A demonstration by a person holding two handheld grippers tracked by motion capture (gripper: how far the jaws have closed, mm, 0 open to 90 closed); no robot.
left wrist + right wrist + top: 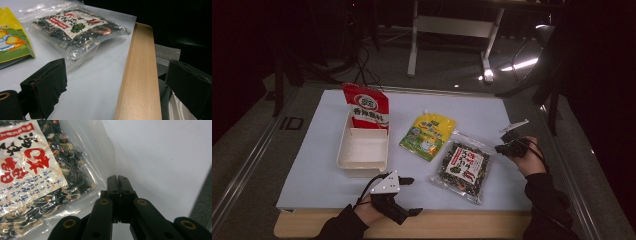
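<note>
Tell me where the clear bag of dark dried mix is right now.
In the high view the clear bag of dark dried mix lies flat on the white sheet, right of the yellow pouch, with the right gripper at its right edge.

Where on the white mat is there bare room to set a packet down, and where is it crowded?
Free: the mat left of the white tray, the far right corner beyond the yellow pouch, and the near strip beside the left gripper. Crowded: the middle, where the red packet, yellow pouch and clear seaweed bag lie, the right gripper at the bag's edge.

Clear speckled dark-green packet (pixel 462 167), white-red label
</note>
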